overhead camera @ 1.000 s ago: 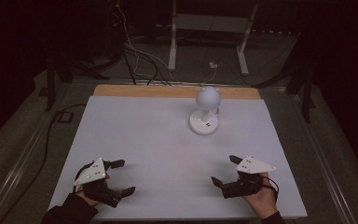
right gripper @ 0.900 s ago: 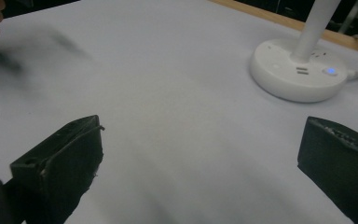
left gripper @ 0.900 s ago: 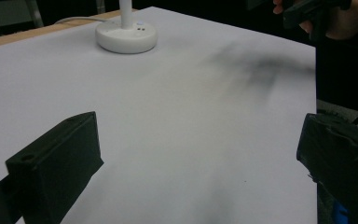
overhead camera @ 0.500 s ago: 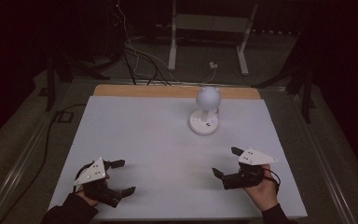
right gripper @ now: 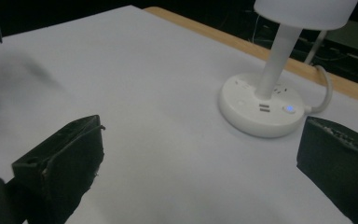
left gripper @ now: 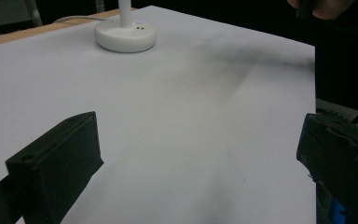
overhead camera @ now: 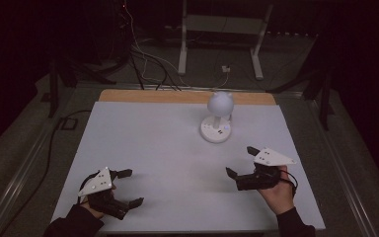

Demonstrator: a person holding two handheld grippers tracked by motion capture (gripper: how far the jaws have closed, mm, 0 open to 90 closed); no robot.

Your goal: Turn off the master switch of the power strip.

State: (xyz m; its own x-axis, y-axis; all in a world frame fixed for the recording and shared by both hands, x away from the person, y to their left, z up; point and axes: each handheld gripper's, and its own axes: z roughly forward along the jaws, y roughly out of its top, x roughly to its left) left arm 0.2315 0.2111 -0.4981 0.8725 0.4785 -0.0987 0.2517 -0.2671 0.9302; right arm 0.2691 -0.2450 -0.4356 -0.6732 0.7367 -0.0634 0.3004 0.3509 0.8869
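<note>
Lamp (overhead camera: pixel 216 129) stands ahead of right gripper's (overhead camera: pixel 242 162) spread jaws.

One white desk lamp (overhead camera: pixel 217 118) on one white table (overhead camera: pixel 143 143) — round base, globe shade. Two grippers — left gripper (overhead camera: pixel 128 188), right gripper (overhead camera: pixel 242 161) — each with two black jaws, one grey plate.

White table cover (overhead camera: pixel 143 143), wooden table edge (overhead camera: pixel 143 96), floor cables (overhead camera: pixel 143 59)
</note>
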